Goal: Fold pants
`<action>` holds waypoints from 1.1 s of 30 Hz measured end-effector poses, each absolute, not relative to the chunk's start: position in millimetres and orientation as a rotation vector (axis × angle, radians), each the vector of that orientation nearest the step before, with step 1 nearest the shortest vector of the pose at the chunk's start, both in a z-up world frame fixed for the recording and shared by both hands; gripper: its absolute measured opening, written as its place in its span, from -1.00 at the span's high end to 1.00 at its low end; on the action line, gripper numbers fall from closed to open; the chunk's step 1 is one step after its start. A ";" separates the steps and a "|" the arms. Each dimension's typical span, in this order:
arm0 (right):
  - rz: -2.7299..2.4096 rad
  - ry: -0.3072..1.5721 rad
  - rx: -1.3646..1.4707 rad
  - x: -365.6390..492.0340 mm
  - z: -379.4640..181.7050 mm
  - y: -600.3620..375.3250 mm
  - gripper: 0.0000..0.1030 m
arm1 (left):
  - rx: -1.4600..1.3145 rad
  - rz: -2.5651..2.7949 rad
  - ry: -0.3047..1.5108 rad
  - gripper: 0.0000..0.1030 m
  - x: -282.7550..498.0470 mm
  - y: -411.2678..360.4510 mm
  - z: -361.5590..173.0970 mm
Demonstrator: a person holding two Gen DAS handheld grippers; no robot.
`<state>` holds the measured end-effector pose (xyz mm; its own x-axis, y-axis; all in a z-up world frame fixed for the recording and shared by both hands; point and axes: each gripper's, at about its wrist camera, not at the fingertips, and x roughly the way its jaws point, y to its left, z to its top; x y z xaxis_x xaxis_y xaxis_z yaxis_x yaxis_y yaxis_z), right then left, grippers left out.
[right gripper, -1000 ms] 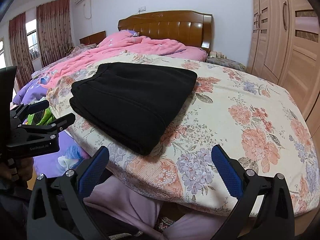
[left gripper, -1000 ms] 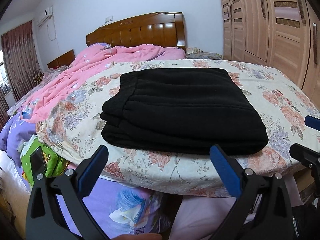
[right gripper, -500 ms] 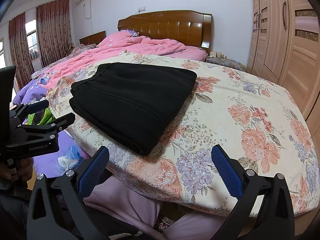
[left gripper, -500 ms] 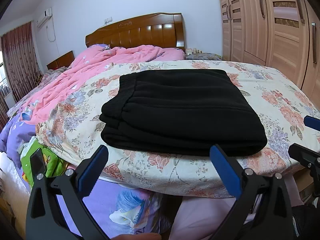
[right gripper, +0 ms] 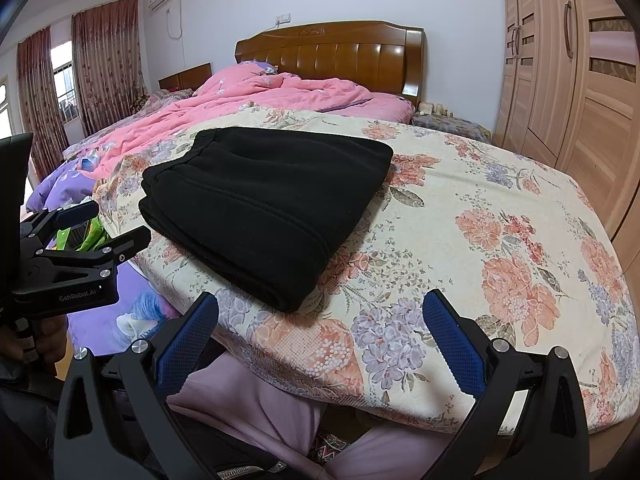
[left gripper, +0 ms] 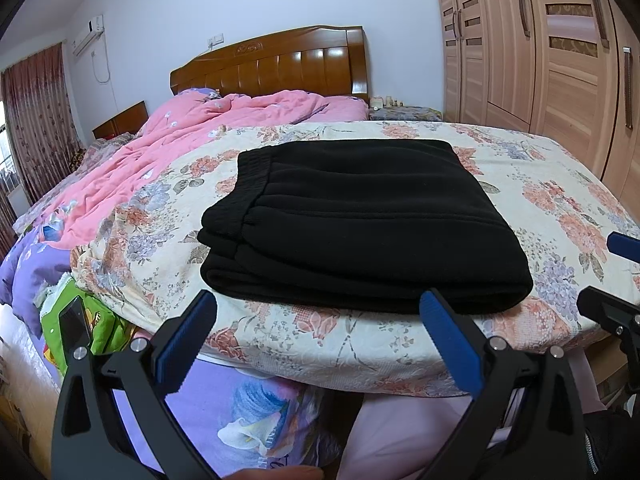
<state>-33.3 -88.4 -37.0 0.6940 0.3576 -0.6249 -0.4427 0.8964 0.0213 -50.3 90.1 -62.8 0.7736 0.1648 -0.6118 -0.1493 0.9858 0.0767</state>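
Observation:
The black pants lie folded into a thick flat rectangle on the floral bedspread, near the bed's front edge. They also show in the right wrist view, left of centre. My left gripper is open and empty, held just off the bed's edge in front of the pants. My right gripper is open and empty, held off the bed's edge to the right of the pants. Neither touches the cloth. The left gripper also shows at the left edge of the right wrist view.
A pink quilt is bunched at the far left of the bed before a wooden headboard. A wooden wardrobe stands on the right. Purple bedding and a green bag lie below the bed's edge.
Both grippers stay open and drift slightly; the pants lie still on the bed.

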 end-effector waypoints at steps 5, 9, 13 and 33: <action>0.449 0.668 -0.134 -33.3 -36.9 -88.4 -0.92 | 0.024 0.170 0.665 -0.97 -50.5 89.8 -62.4; 0.448 0.668 -0.134 -33.3 -37.1 -88.3 -0.92 | 0.024 0.171 0.664 -0.97 -50.6 89.7 -62.3; 0.448 0.668 -0.134 -33.4 -37.2 -88.0 -0.92 | 0.023 0.170 0.665 -0.97 -50.4 89.9 -62.3; 0.446 0.670 -0.132 -34.0 -37.5 -86.3 -0.92 | 0.015 0.167 0.659 -0.97 -52.5 88.5 -61.2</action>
